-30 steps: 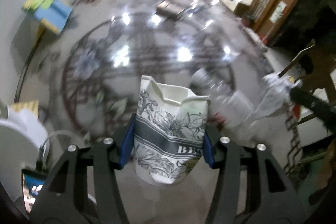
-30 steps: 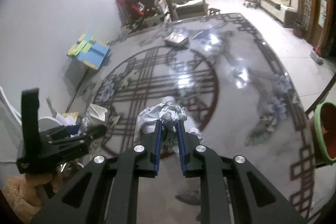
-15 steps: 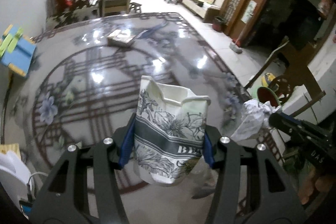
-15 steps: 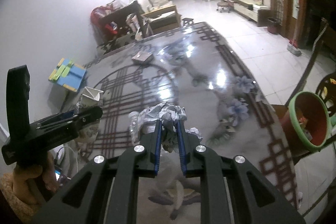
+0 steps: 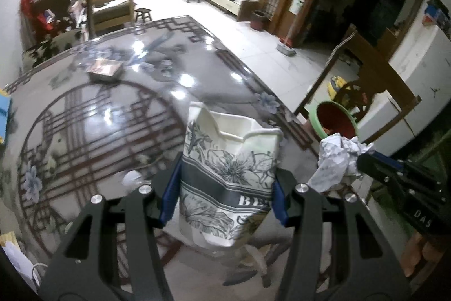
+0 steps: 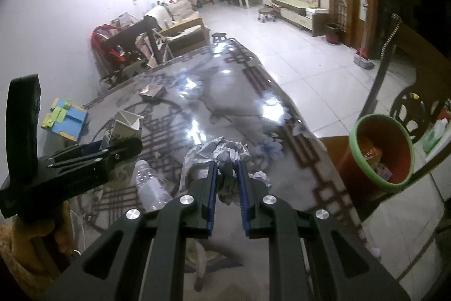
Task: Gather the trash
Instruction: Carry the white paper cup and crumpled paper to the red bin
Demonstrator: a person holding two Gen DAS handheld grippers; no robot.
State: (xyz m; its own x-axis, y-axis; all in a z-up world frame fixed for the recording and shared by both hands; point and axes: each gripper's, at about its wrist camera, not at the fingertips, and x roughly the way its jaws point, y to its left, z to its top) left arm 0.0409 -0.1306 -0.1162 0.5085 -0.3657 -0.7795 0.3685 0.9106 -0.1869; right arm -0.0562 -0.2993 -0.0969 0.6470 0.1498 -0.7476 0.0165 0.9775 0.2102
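My left gripper (image 5: 225,174) is shut on a crushed paper cup (image 5: 228,174) with a flower print, held above the glossy patterned table (image 5: 112,109). It also shows in the right wrist view (image 6: 124,129). My right gripper (image 6: 227,165) is shut on a crumpled paper wad (image 6: 220,151), which also shows at the right of the left wrist view (image 5: 338,157). A red bin with a green rim (image 6: 380,151) stands beyond the table's right edge, also in the left wrist view (image 5: 335,120). An empty plastic bottle (image 6: 149,185) lies on the table under my right gripper.
A flat box (image 5: 105,69) lies at the table's far end. A blue and yellow toy (image 6: 64,120) sits at the left edge. A dark wooden chair (image 5: 366,75) stands next to the bin. A white appliance (image 5: 408,92) is at the right.
Both grippers have swung to the right with their loads. The red bin has come into fuller view at the right, and the table's right edge is closer.
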